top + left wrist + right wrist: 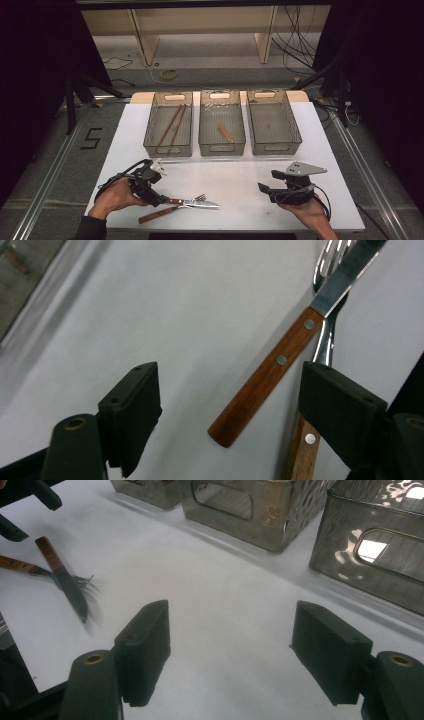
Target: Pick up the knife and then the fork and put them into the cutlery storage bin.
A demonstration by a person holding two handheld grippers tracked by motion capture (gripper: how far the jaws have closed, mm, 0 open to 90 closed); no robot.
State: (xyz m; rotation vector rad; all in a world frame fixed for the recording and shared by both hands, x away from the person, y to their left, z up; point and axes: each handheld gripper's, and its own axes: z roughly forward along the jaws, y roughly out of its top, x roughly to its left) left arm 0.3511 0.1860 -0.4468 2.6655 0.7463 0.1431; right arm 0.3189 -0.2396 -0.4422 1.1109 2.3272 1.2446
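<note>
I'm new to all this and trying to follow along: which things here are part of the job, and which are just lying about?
Part of the job:
- knife and fork, crossed by the open left gripper
- three bins; left one holds chopsticks
- right gripper, open, waiting

Just lying about:
- cables on the floor
- tape roll
- floor mark

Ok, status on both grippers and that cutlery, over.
Left gripper open, jaws astride the knife. Knife crosses the fork on the table. Right gripper open, empty.

Dim room — grey floor (50, 150), loose cables (300, 45)
</note>
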